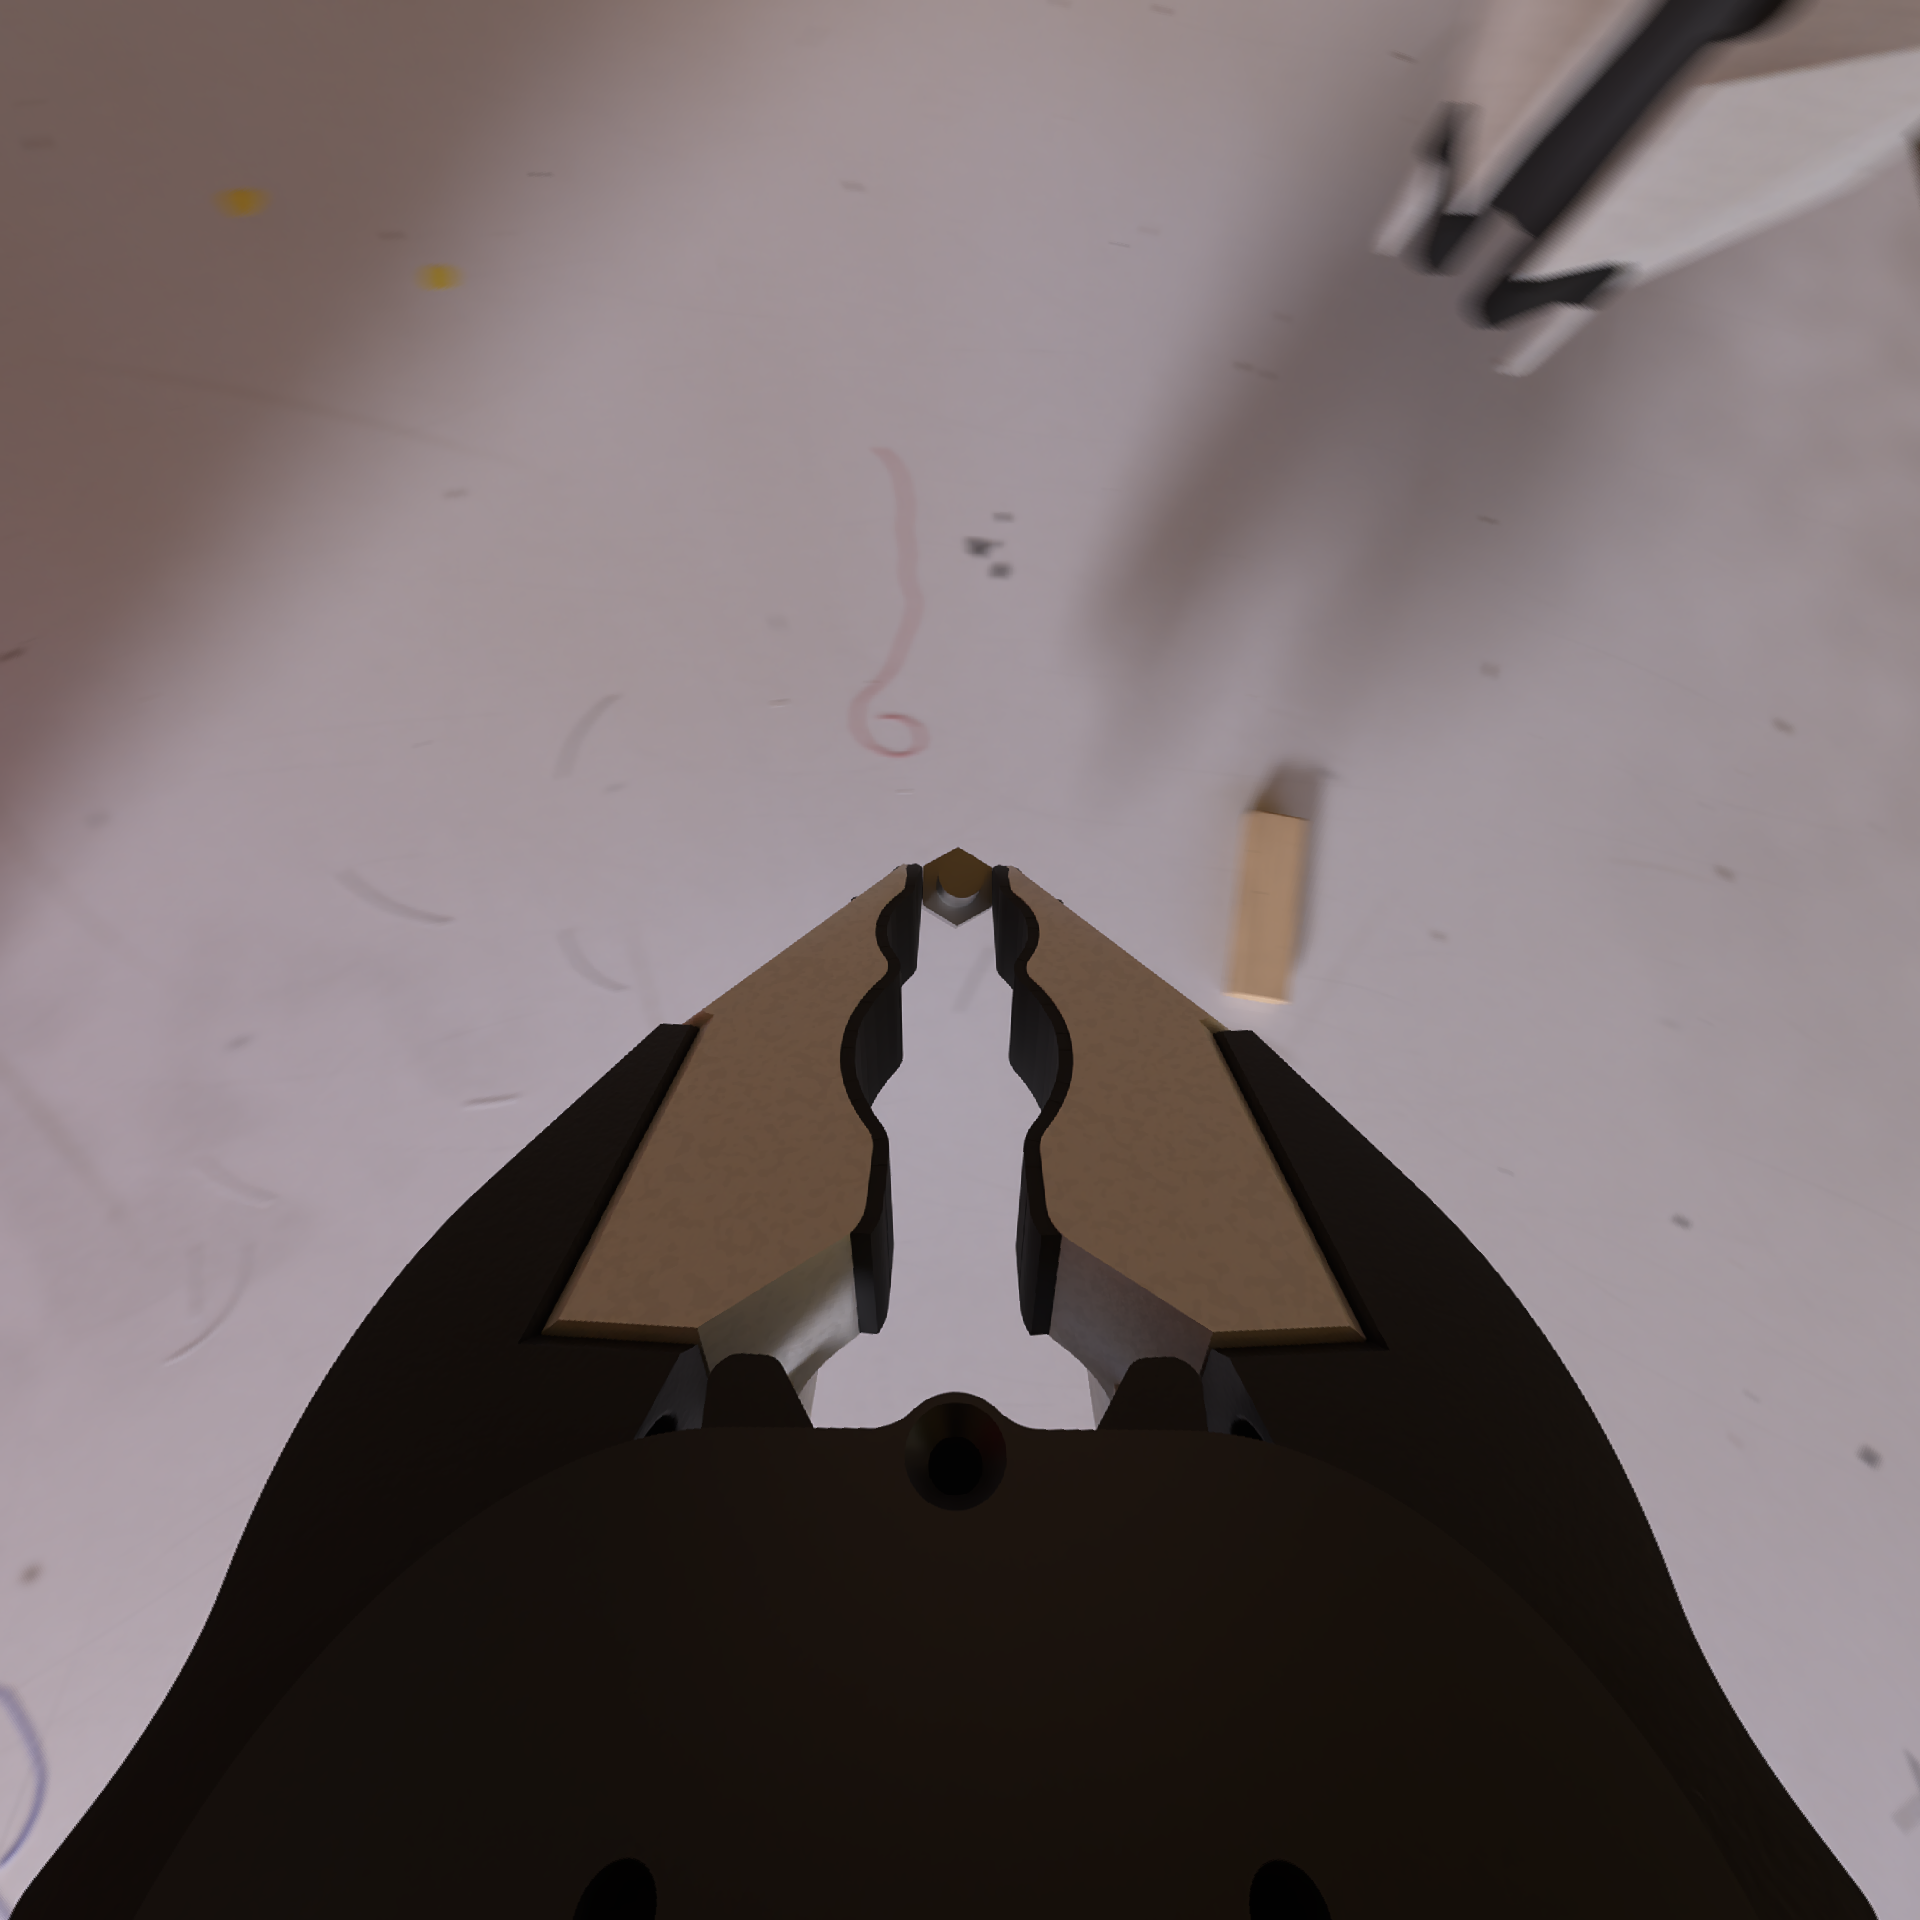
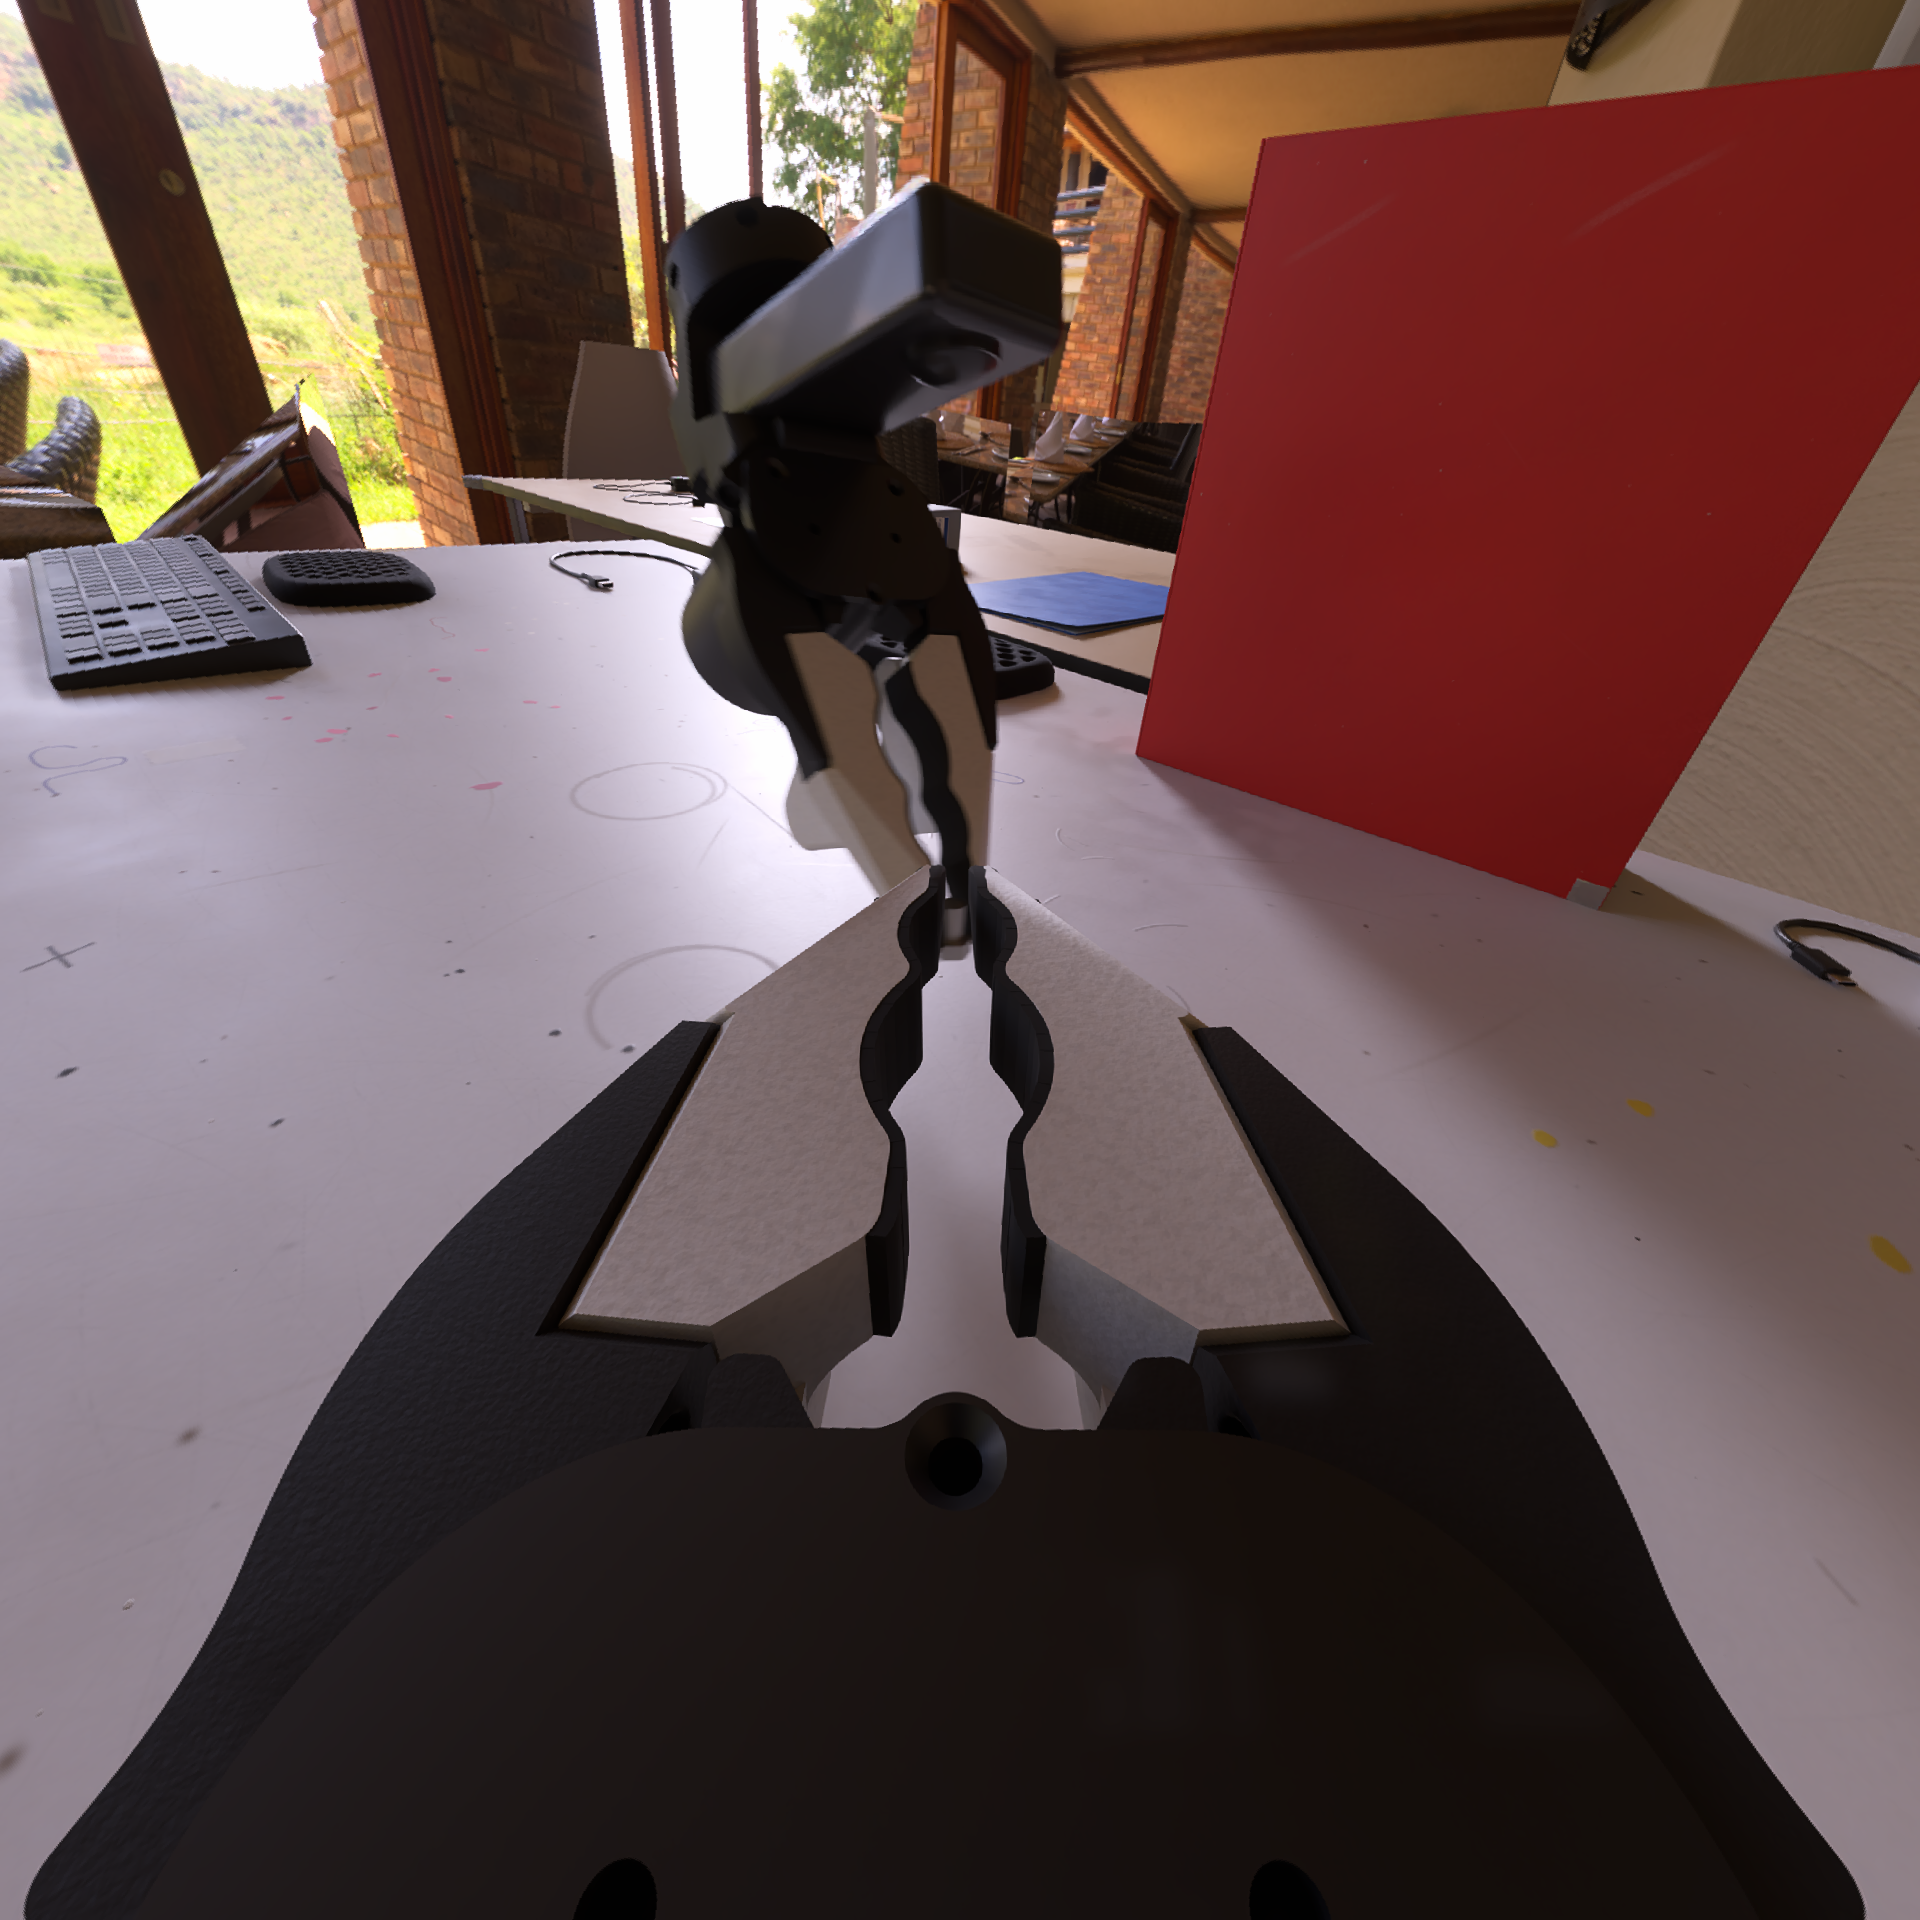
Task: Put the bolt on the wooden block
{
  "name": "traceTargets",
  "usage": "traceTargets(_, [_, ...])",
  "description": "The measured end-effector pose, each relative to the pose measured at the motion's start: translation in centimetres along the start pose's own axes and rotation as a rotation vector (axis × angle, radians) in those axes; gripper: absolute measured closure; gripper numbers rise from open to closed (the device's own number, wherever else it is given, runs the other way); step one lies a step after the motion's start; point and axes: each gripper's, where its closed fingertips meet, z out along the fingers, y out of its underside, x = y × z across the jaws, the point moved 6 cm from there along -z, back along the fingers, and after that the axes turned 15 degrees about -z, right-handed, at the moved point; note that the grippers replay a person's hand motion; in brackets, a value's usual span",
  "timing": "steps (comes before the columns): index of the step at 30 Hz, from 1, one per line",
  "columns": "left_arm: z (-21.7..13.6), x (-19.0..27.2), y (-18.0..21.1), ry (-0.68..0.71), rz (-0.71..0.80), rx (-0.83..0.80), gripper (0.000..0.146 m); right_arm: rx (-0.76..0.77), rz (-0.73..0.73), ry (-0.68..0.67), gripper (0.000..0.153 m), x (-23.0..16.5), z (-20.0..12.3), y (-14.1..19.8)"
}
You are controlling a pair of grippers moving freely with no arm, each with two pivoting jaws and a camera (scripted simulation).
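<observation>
A black keyboard (image 2: 156,613) is lying on the pale, pen-marked desk (image 2: 312,935), far ahead and left of the right claw, with a dark perforated pad (image 2: 348,578) sitting just beside it. A red board (image 2: 1538,468) is leaning ahead to the right, a blue folder (image 2: 1070,601) lying beyond it, a black cable (image 2: 1829,951) trailing farther right.

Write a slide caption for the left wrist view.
Left gripper shut on the bolt, wooden block lying apart to its right.
</observation>
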Motion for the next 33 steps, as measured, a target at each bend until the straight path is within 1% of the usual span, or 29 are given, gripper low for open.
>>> traceTargets(4, [1.0,4.1,1.2,0.078,0.063,-0.112,0.133,-0.005,0.001,-0.001,0.148,0.0,0.0,0.0])
traceTargets(7, [2.4,5.6,2.3,0.080,0.072,-0.186,0.133,-0.008,0.002,-0.003,0.148,0.0,0.1,0.1])
traceTargets(11, [2.5,6.2,2.3,0.074,0.073,-0.165,0.133,-0.008,0.002,-0.003,0.148,0.0,0.1,0.1])
traceTargets(26, [2.7,6.5,2.6,0.087,0.073,-0.209,0.133,-0.004,-0.001,0.000,0.148,0.0,0.0,0.0])
traceTargets(27, [2.7,6.5,2.6,0.087,0.074,-0.212,0.129,-0.004,-0.001,0.000,0.148,0.0,0.0,0.0])
traceTargets(29, [2.5,6.5,2.6,0.082,0.071,-0.210,0.115,-0.003,-0.001,0.001,0.148,0.0,0.0,0.0])
traceTargets(33, [2.2,6.4,2.3,0.092,0.050,-0.171,0.114,-0.004,-0.001,0.000,0.148,0.0,0.0,0.0])
